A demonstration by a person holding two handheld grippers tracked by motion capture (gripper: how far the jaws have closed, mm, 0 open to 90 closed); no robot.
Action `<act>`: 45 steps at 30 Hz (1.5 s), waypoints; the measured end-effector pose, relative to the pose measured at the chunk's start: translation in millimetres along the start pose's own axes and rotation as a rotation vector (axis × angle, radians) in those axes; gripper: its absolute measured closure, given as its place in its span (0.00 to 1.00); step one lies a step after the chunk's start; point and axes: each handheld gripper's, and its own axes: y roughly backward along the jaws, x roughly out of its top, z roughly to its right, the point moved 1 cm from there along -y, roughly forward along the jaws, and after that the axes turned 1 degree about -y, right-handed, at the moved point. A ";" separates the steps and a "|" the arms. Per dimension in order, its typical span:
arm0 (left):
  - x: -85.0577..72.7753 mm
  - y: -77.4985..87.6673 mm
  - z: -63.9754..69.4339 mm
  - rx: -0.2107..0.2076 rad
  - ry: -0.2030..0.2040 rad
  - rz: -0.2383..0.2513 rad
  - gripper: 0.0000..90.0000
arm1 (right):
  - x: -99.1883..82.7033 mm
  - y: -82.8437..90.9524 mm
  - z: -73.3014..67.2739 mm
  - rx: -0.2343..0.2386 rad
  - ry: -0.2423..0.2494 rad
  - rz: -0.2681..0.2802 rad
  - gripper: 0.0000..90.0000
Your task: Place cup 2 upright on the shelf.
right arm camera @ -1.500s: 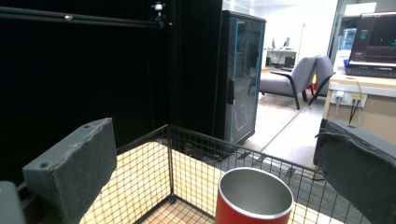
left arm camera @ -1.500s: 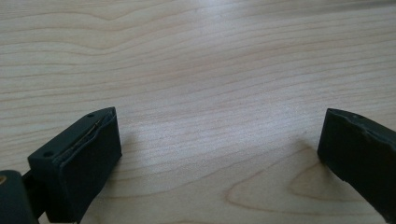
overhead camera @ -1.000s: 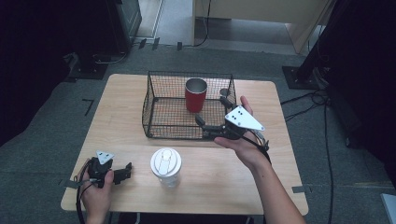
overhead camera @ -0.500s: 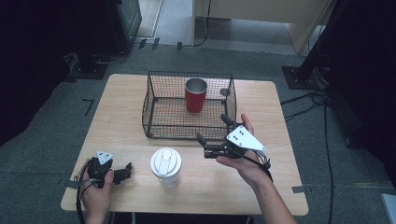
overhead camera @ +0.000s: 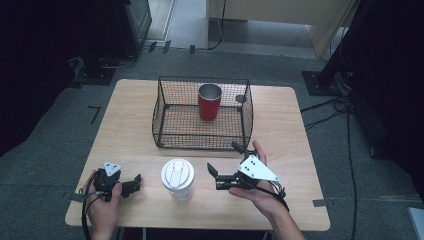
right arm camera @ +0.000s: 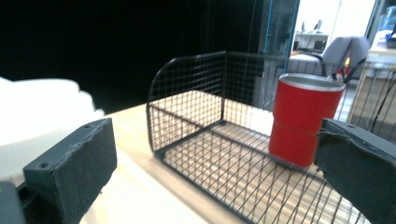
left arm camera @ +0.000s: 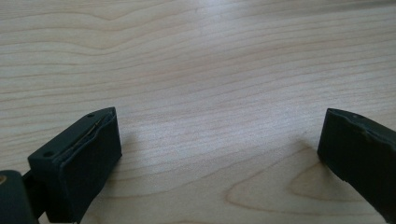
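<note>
Red tumbler stands upright inside wire basket, toward its back wall; white lidded cup sits on table in front of the basket, between the grippers, likely the next object to go in. Right gripper hangs just right of the cup, jaws wide apart and empty, probably lining up on it. Left gripper rests low on the table, jaws also spread and empty; cup contents hidden by lid.

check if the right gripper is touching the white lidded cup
Apart. The high view shows bare table between the right gripper and the white lidded cup.
</note>
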 end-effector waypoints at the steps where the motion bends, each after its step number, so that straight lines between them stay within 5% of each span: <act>1: 0.0 0.0 0.0 0.000 0.000 0.000 0.00 | -3.3 0.5 -1.2 0.004 -0.004 -0.004 0.00; 9: 0.1 0.0 -0.1 0.000 -0.001 -0.001 0.00 | -25.5 4.7 -14.0 0.033 -0.035 -0.039 0.00; 19: 0.1 0.0 -0.1 0.000 -0.001 -0.001 0.00 | -32.7 9.7 -27.5 0.085 -0.051 -0.048 0.00; 45: 0.1 0.0 0.0 0.000 0.000 0.000 0.00 | -40.7 -21.3 -70.6 0.246 -0.054 -0.083 0.00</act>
